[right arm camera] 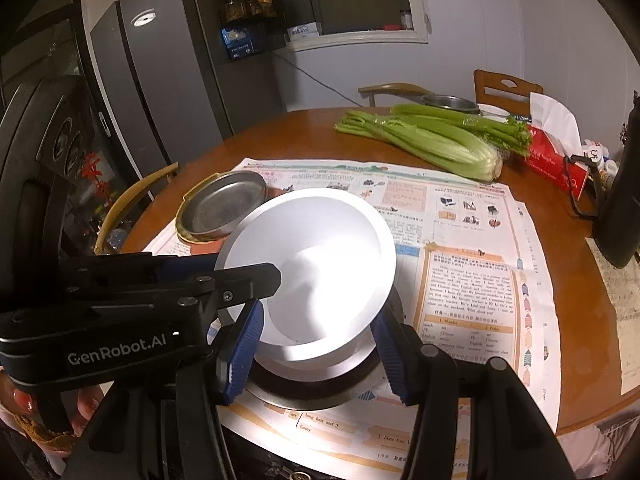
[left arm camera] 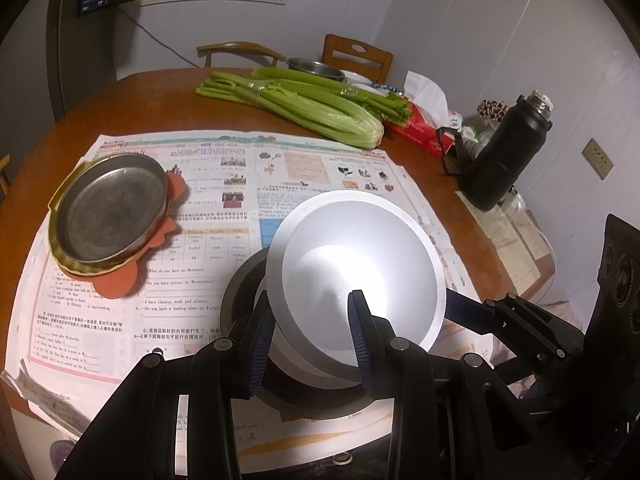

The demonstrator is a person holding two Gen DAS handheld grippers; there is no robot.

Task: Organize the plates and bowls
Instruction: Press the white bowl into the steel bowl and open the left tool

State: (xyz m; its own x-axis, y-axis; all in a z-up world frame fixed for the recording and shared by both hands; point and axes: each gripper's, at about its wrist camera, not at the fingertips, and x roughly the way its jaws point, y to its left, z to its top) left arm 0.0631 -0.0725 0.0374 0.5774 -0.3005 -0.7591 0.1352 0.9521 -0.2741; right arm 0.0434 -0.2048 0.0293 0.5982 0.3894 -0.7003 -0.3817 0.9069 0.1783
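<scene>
Your left gripper (left arm camera: 312, 344) and right gripper (right arm camera: 316, 356) both clamp the white bowl (left arm camera: 356, 276), mouth tilted up toward frame top.

A white bowl (left arm camera: 356, 276) is held over a metal dish (left arm camera: 240, 300) on newspaper (left arm camera: 224, 168); stacked plates (left arm camera: 110, 216) lie left, celery (left arm camera: 304, 104) behind.
</scene>
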